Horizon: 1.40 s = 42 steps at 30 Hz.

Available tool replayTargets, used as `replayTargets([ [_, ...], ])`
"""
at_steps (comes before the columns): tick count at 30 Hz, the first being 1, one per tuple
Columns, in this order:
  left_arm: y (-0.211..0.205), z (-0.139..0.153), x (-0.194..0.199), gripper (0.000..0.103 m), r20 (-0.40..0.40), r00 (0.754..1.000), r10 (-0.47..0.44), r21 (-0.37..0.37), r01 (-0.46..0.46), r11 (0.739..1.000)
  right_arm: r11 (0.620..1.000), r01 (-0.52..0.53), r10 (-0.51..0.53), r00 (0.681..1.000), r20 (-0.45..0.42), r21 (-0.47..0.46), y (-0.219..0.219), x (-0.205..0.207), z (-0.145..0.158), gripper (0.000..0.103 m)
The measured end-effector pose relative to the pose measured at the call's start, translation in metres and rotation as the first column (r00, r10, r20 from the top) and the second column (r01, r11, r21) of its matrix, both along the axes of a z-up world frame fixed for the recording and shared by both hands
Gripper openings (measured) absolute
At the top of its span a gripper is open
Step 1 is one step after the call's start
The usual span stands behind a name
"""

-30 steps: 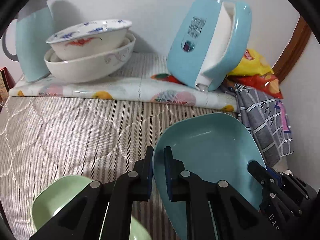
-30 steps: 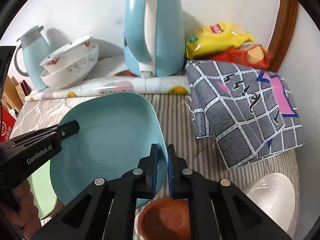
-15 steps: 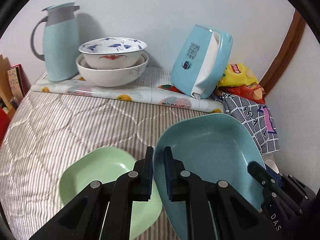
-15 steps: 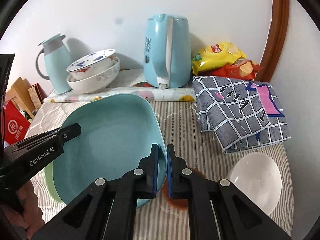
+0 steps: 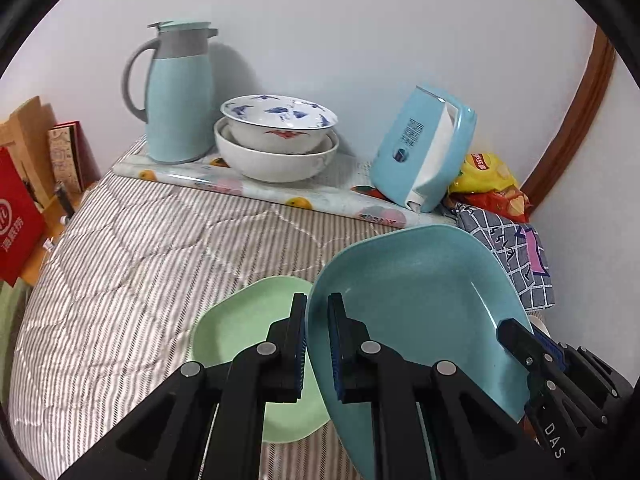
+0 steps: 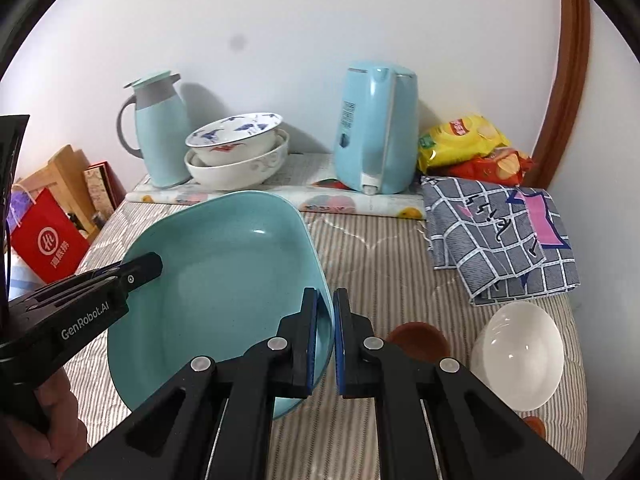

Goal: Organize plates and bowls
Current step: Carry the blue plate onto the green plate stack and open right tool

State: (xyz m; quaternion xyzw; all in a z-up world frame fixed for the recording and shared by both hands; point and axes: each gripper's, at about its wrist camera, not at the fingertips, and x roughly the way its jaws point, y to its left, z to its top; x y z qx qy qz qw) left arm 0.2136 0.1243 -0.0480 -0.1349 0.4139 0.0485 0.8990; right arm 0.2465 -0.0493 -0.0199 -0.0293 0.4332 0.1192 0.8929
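Observation:
Both grippers hold one teal plate (image 5: 420, 292) in the air above the striped table. My left gripper (image 5: 317, 308) is shut on its left rim. My right gripper (image 6: 325, 304) is shut on its right rim, and the plate also shows in the right wrist view (image 6: 224, 280). A light green plate (image 5: 248, 328) lies flat on the table under the left gripper. A brown bowl (image 6: 420, 338) and a white bowl (image 6: 518, 352) sit on the table right of the right gripper. Two stacked patterned bowls (image 5: 276, 140) stand at the back.
At the back stand a blue thermos jug (image 5: 176, 92) and a blue kettle (image 6: 376, 128), with snack bags (image 6: 464, 140) and a checked cloth (image 6: 500, 232) on the right. A red bag (image 6: 48, 240) and books stand past the left table edge.
Both grippers have lifted and pulled back with the teal plate. The green plate, brown bowl and white bowl have come more fully into view below.

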Motion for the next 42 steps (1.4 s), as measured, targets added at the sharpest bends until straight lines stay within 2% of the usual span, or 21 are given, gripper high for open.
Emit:
replayTargets([
  [13, 0.026, -0.009, -0.017, 0.011, -0.015, 0.999, 0.037, -0.013, -0.037, 0.999, 1.0, -0.019, 0.019, 1.0, -0.009, 0.009, 0.024, -0.015, -0.006, 0.008],
  [30, 0.065, -0.054, -0.006, 0.011, -0.106, 0.989, 0.107, -0.052, -0.113, 0.992, 0.994, -0.106, 0.104, 0.991, -0.08, -0.017, 0.064, 0.006, -0.049, 0.008],
  [42, 0.075, -0.082, 0.004, 0.011, -0.16, 0.981, 0.114, -0.064, -0.126, 0.99, 0.989, -0.143, 0.138, 0.983, -0.124, -0.026, 0.077, 0.024, -0.078, 0.008],
])
